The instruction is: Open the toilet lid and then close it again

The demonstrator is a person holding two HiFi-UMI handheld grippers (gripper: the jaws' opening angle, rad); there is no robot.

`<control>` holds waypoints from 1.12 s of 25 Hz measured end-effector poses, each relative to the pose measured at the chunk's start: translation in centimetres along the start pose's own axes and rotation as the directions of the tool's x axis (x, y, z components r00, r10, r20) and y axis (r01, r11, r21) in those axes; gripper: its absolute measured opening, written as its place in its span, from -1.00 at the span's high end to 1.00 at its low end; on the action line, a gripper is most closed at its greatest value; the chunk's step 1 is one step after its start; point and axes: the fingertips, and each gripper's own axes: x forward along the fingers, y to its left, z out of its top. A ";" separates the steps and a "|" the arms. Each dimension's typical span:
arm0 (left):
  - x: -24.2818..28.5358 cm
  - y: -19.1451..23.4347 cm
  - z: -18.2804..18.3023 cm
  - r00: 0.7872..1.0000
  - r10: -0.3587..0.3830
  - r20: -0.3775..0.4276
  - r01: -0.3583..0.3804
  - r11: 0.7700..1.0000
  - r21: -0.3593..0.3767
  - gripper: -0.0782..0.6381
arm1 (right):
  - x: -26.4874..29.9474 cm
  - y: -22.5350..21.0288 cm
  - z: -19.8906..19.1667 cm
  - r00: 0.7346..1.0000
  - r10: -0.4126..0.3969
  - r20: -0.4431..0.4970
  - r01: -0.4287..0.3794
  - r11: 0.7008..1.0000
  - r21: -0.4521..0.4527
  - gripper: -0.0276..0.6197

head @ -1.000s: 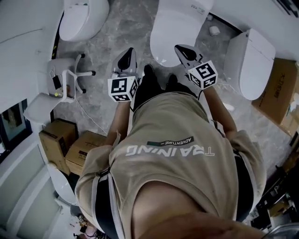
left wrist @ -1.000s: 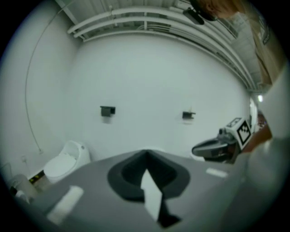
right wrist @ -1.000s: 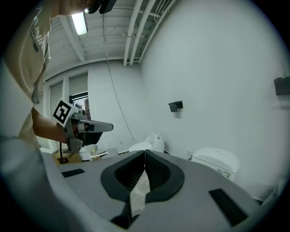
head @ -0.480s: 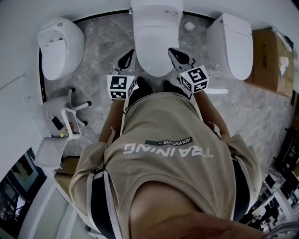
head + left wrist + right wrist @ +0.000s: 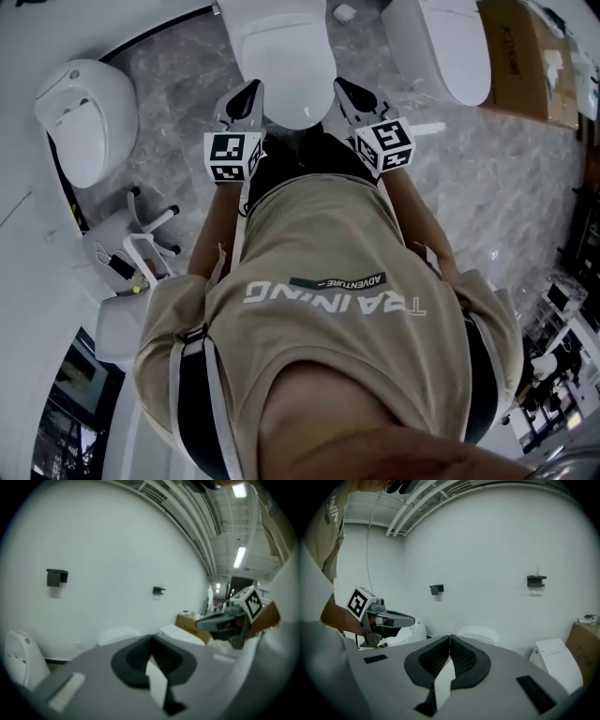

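The white middle toilet (image 5: 281, 52) stands against the wall with its lid down. Its rounded lid also shows low ahead in the left gripper view (image 5: 117, 633) and in the right gripper view (image 5: 478, 632). My left gripper (image 5: 251, 89) hovers at the left of the bowl's front rim, jaws shut on nothing (image 5: 151, 638). At the right of the rim my right gripper (image 5: 342, 86) is likewise shut and empty (image 5: 450, 637). Neither visibly touches the toilet. Each gripper sees the other off to its side.
A second toilet (image 5: 84, 117) sits to the left and a third (image 5: 441, 47) to the right, with a cardboard box (image 5: 525, 56) beyond it. A white stool (image 5: 141, 253) stands at the left by the person's legs. The floor is grey marble.
The head view has swung so the middle toilet now lies straight ahead. Both shut grippers have come forward to flank its front rim.
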 end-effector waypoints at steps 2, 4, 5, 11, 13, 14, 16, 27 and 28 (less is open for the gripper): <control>0.9 -0.6 -0.1 1.000 -0.023 -0.010 0.023 1.000 -0.003 0.77 | -0.3 -1.3 -0.7 0.999 -0.032 -0.013 0.032 0.999 0.017 0.87; 1.3 -1.4 -0.6 0.999 -0.040 -0.034 0.040 0.999 -0.012 0.77 | -0.6 -2.1 -2.2 0.998 -0.038 -0.045 0.041 0.998 0.051 0.87; 1.4 -1.8 -1.0 0.998 -0.045 -0.046 0.044 0.999 -0.019 0.77 | -0.6 -2.4 -3.1 0.997 -0.036 -0.062 0.040 0.997 0.066 0.87; 3.3 -2.9 -4.4 0.994 -0.055 -0.099 0.047 0.995 -0.084 0.77 | 0.6 -4.3 -5.9 0.997 -0.007 -0.076 0.009 0.999 0.037 0.87; 4.0 -3.1 -5.8 0.990 -0.044 -0.137 0.033 0.996 -0.086 0.77 | 1.0 -4.6 -7.1 0.995 0.029 -0.094 -0.024 0.998 0.058 0.87; 4.3 -3.3 -6.4 0.986 -0.040 -0.159 0.028 0.996 -0.080 0.77 | 1.1 -4.9 -7.7 0.993 0.046 -0.105 -0.039 0.997 0.070 0.87; 5.0 -3.7 -7.8 0.979 -0.045 -0.199 0.028 0.995 -0.091 0.77 | 1.3 -5.3 -9.1 0.990 0.069 -0.121 -0.060 0.995 0.078 0.87; 7.3 -1.0 -20.4 0.929 -0.078 -0.363 -0.042 0.950 -0.310 0.77 | 4.3 -5.1 -24.0 0.897 0.186 -0.401 -0.133 0.979 0.157 0.87; 7.4 -0.4 -21.8 0.923 -0.070 -0.379 -0.061 0.944 -0.323 0.77 | 4.7 -5.2 -25.9 0.882 0.181 -0.436 -0.122 0.980 0.160 0.87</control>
